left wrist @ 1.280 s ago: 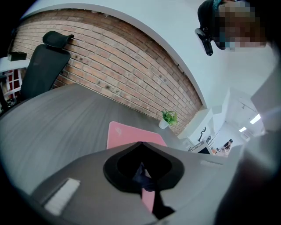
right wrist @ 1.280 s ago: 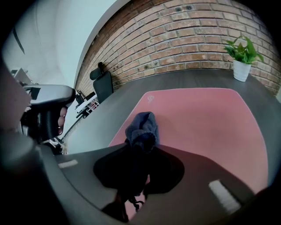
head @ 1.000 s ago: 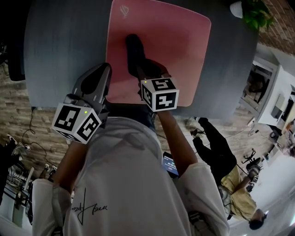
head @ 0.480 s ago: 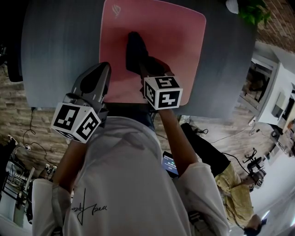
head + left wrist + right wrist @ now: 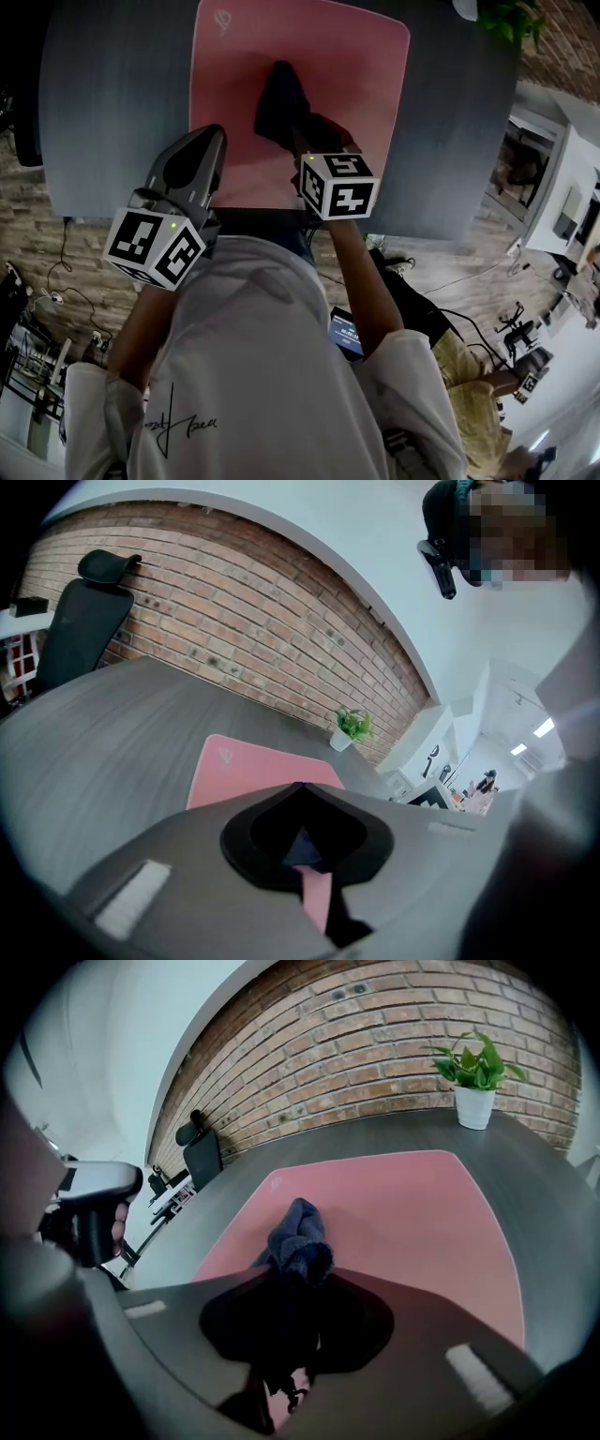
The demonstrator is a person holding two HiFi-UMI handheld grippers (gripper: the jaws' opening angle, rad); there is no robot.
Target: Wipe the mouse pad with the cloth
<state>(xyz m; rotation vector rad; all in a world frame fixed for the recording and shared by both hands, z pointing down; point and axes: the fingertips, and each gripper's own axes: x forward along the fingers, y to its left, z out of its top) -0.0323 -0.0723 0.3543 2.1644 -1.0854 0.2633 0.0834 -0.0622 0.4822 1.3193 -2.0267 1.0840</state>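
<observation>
A pink mouse pad (image 5: 356, 66) lies on the grey table (image 5: 112, 94). On it sits a bunched dark blue cloth (image 5: 279, 98). My right gripper (image 5: 295, 136) is shut on the near end of the cloth; in the right gripper view the cloth (image 5: 300, 1237) bulges out past the jaws onto the pad (image 5: 412, 1204). My left gripper (image 5: 214, 139) hovers by the pad's near left edge, jaws shut with nothing in them. In the left gripper view its tips (image 5: 300, 786) meet over the pad (image 5: 234, 771).
A potted plant (image 5: 506, 23) stands at the table's far right corner. A black office chair (image 5: 80, 611) is behind the table by the brick wall. The table's near edge runs just under both grippers. A person stands on the floor at lower right (image 5: 469, 375).
The right gripper has dragged the cloth a little to the right across the pad. The left gripper has stayed where it was.
</observation>
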